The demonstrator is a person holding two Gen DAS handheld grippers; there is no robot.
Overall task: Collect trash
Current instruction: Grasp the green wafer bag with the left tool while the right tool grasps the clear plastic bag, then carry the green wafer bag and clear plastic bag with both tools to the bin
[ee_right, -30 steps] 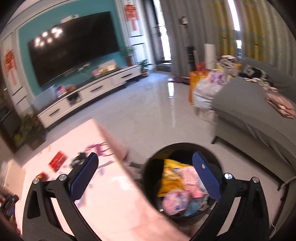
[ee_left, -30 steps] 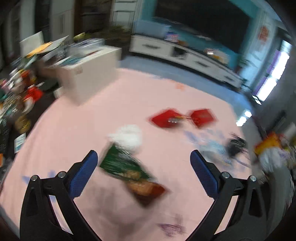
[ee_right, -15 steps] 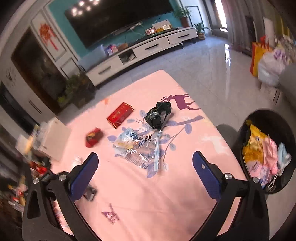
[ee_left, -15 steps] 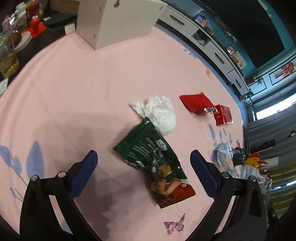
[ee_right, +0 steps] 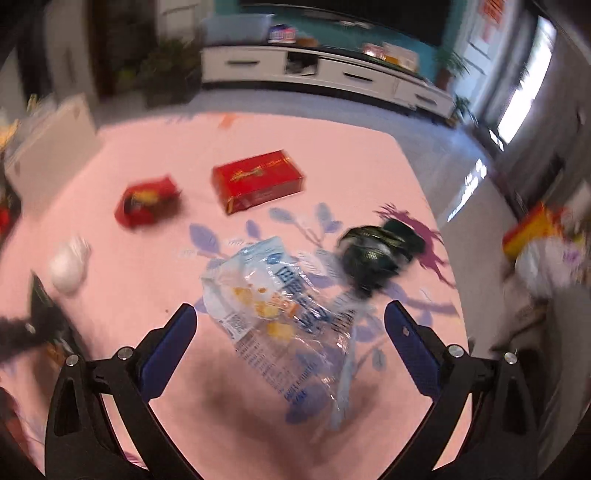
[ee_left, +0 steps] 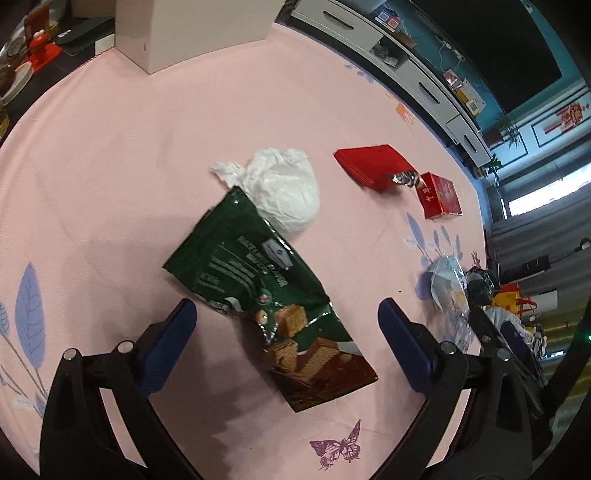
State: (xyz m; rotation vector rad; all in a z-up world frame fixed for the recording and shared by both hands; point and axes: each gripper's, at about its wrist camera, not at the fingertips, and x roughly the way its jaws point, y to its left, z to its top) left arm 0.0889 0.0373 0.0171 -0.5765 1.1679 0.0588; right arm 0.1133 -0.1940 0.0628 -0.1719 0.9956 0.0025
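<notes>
My left gripper (ee_left: 286, 341) spread wide, empty, above green wafer bag (ee_left: 266, 284); right gripper (ee_right: 290, 332) spread, empty, above clear snack wrapper (ee_right: 280, 314).

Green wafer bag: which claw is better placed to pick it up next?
Left. The wafer bag lies between the open left claw. The right claw, also open, brackets the clear wrapper instead.

A pink worktop (ee_left: 129, 155) has leaf and butterfly (ee_left: 338, 448) drawings. A white box (ee_left: 192, 29) stands at its far edge. Behind is a long white cabinet (ee_right: 325, 74), maybe under a TV.
</notes>
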